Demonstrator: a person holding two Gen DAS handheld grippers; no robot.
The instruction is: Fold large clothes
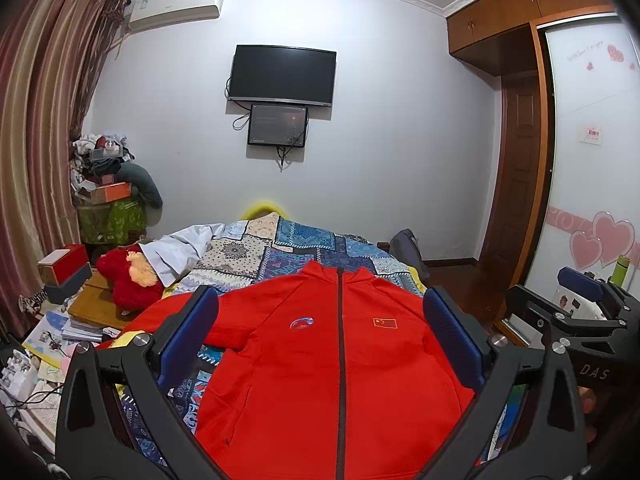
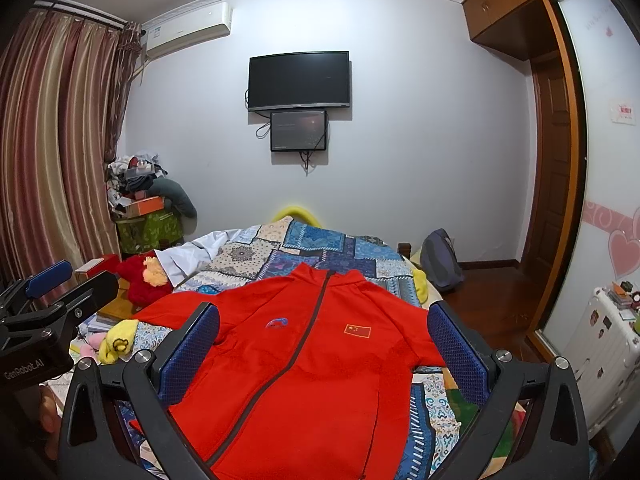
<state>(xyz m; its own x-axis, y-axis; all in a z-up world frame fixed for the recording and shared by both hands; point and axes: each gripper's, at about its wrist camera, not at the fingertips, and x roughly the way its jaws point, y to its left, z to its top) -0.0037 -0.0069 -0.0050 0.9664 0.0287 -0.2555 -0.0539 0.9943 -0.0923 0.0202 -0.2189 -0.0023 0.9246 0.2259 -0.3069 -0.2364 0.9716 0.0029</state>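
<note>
Both my left gripper (image 1: 320,344) and right gripper (image 2: 323,350) hang spread wide and empty above the red zip-up jacket (image 1: 320,368), lying flat, front-up, on the patchwork bedspread (image 1: 280,248).

"DAS" on right gripper (image 1: 580,304), "GenRobot.AI" on left gripper (image 2: 44,300)
</note>
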